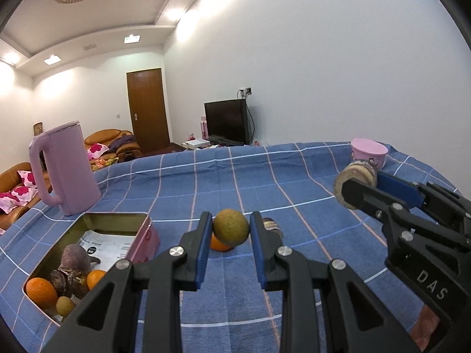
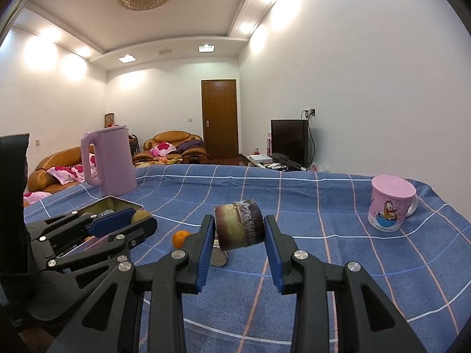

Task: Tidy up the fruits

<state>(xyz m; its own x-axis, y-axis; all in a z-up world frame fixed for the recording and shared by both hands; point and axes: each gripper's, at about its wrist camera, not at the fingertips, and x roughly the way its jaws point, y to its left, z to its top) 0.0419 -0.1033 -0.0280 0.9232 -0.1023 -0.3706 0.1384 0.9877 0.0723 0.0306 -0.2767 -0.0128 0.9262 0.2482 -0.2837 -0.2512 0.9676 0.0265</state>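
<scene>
My left gripper (image 1: 231, 229) is shut on a round green-brown fruit (image 1: 231, 231) and holds it above the blue checked cloth, right of a pink tin box (image 1: 141, 235). The tin holds oranges (image 1: 41, 292), a dark purple fruit (image 1: 75, 257) and a small green fruit (image 1: 65, 306). An orange (image 1: 219, 244) lies on the cloth under the held fruit. My right gripper (image 2: 239, 229) is shut on a short purple-and-yellow sugarcane piece (image 2: 240, 225), held above another cane piece (image 2: 219, 257). The same orange (image 2: 180, 238) lies to its left. The left gripper (image 2: 129, 220) shows at left there.
A pink kettle (image 1: 66, 170) stands behind the tin at the left. A pink lidded mug (image 2: 390, 206) stands at the far right of the cloth. Sofas, a door and a TV lie beyond the table's far edge.
</scene>
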